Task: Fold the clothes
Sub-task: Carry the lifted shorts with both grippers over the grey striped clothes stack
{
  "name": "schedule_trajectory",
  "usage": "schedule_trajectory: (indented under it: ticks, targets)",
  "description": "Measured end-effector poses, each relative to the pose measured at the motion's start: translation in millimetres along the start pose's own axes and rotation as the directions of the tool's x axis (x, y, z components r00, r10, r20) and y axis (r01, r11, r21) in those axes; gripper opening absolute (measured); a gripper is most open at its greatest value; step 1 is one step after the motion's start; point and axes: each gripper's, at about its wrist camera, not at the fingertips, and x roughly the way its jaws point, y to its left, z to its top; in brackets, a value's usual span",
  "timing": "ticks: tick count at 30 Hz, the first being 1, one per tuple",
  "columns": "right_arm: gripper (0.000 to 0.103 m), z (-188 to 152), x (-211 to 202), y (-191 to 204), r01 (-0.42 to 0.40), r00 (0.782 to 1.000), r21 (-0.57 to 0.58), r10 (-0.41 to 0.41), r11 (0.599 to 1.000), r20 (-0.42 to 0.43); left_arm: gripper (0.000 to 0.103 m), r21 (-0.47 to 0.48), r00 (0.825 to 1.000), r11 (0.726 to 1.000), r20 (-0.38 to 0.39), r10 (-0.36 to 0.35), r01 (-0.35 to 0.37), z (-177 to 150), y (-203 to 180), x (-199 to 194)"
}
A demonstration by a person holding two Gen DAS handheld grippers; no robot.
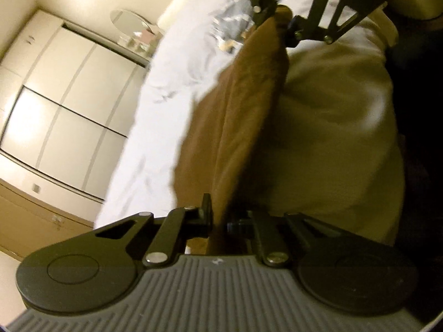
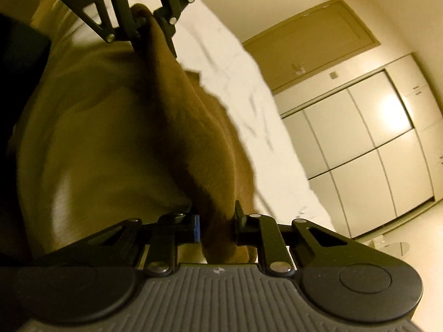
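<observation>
While both cameras blur, the left gripper (image 1: pixel 218 222) pinches one end of a brown garment (image 1: pixel 235 116) and the right gripper (image 2: pixel 217 225) clamps the other end — the cloth hangs stretched between them above the white bed (image 1: pixel 155 105).

A bed (image 1: pixel 155 116) covered with a rumpled white sheet (image 2: pixel 257 116) runs through both wrist views. At its far end in the left wrist view lies a crumpled pale blue-grey heap of cloth (image 1: pixel 229 19), too blurred to identify. A brown garment (image 1: pixel 238 116) hangs in front of the bed; whether it touches the sheet cannot be told.
</observation>
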Motion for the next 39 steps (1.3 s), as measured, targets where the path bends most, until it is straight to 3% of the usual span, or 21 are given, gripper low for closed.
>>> schedule_trajectory:
  ticks: [5,10,14,17,22,26,28,29,31,33,35,37,39]
  targets:
    - [0.015,8.0,-30.6,-32.4,0.047,0.999,0.069,-0.047,0.997,-0.002,0.009,0.026,0.993,0.997,0.088,0.074,-0.076,20.0,30.4,-15.4]
    - [0.015,-3.2,-59.6,-66.8,0.111,0.993,0.144,-0.104,0.983,-0.054,0.009,0.052,0.976,0.994,0.202,0.084,-0.096,57.5,50.2,-18.6]
    - [0.015,-32.4,-79.2,-99.4,0.181,0.98,0.206,-0.158,0.962,-0.12,0.009,0.088,0.954,0.993,0.295,0.052,-0.081,104.5,60.6,-3.2]
    - [0.014,-68.1,-86.1,-125.5,0.245,0.961,0.233,-0.205,0.941,-0.184,0.009,0.114,0.928,0.99,0.371,0.032,-0.08,155.0,68.1,21.1]
    - [0.014,-122.5,-82.4,-188.1,0.406,0.893,0.159,-0.354,0.9,-0.279,0.009,0.124,0.869,0.987,0.495,0.028,-0.103,245.8,95.1,77.7]
    - [0.015,-165.8,-70.8,-237.7,0.564,0.791,0.035,-0.527,0.825,-0.311,0.009,0.101,0.801,0.981,0.594,0.076,-0.168,310.8,105.4,110.5]
    - [0.016,-185.6,-59.7,-243.2,0.601,0.759,0.007,-0.567,0.799,-0.321,0.009,0.093,0.779,0.98,0.622,0.079,-0.174,326.3,97.8,131.0]
    - [0.016,-197.2,-50.2,-237.0,0.592,0.761,0.012,-0.554,0.806,-0.337,0.009,0.098,0.788,0.986,0.614,0.049,-0.138,327.3,87.1,144.9]
    - [0.016,-220.8,-25.0,-214.0,0.538,0.786,0.031,-0.488,0.842,-0.379,0.01,0.118,0.819,0.992,0.573,-0.038,-0.036,323.4,58.2,177.0]
    - [0.015,-245.0,2.3,-182.6,0.448,0.822,0.065,-0.382,0.892,-0.423,0.01,0.176,0.857,0.983,0.496,-0.138,0.056,302.6,9.5,195.8]
    - [0.014,-266.2,26.3,-151.1,0.353,0.847,0.101,-0.272,0.93,-0.457,0.01,0.239,0.881,0.961,0.414,-0.229,0.137,286.0,-27.9,220.1]
    - [0.015,-275.6,34.6,-132.3,0.313,0.853,0.113,-0.226,0.943,-0.471,0.01,0.256,0.885,0.955,0.398,-0.243,0.147,273.6,-47.1,229.3]
    - [0.021,-278.1,33.1,-126.7,0.322,0.851,0.115,-0.234,0.94,-0.47,0.011,0.256,0.885,0.956,0.399,-0.24,0.144,266.8,-56.9,233.6]
